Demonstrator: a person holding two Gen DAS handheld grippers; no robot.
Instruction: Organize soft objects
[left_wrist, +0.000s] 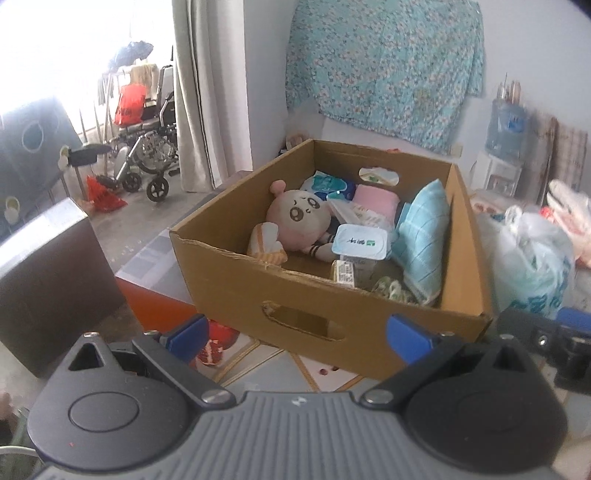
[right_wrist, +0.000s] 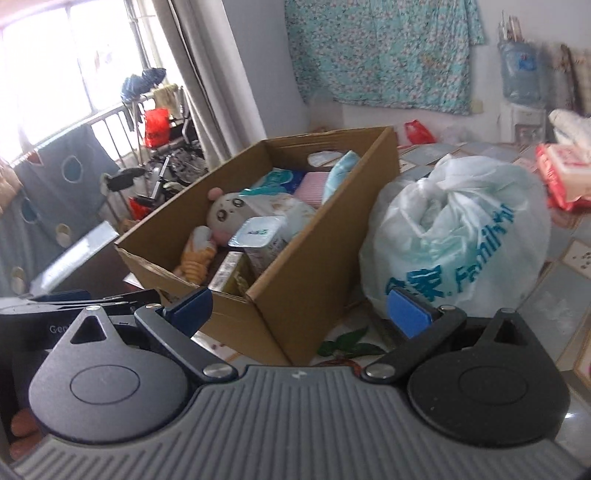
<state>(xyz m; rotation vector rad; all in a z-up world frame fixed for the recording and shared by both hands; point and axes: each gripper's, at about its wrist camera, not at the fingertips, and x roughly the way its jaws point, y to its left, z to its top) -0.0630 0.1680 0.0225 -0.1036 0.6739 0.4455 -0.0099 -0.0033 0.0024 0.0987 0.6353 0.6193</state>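
Left tongs (left_wrist: 297, 334) spread wide, empty, held just short of the near wall of the box (left_wrist: 295, 295); right tongs (right_wrist: 299, 317) likewise spread and empty, aimed at the box's near corner, with the bag (right_wrist: 454, 236) just beside on the right; blue pads (left_wrist: 406, 334) bare on both.

Inside the box: doll (left_wrist: 299, 218) lying at the left, face up; tub (left_wrist: 362, 242) with a white lid resting against it; blue cushion (left_wrist: 424, 240) propped on edge along the right wall; pink cloth (left_wrist: 375, 199) and wipes pack (left_wrist: 325, 184) toward the back; small packet (left_wrist: 345, 273) and a tangle of green rings (left_wrist: 393, 290) at the near edge. Box standing on a tiled worktop (right_wrist: 554, 295); bag touching or almost touching its right side, cannot tell which; red-and-white packs (right_wrist: 565, 173) farther right, well apart.

Step in hand, as a guess: between grasps, choosing the next piece, with most soft things already in the box. Next move likely calls for one of two things: reaching right for a soft item outside the box, the bag being nearest the right tongs; or dipping over the near wall to tidy the cushion or doll. Either way, tongs to be lifted clear of the cardboard rim first; a gentle pinch on fabric, not on the tub's thin lid.
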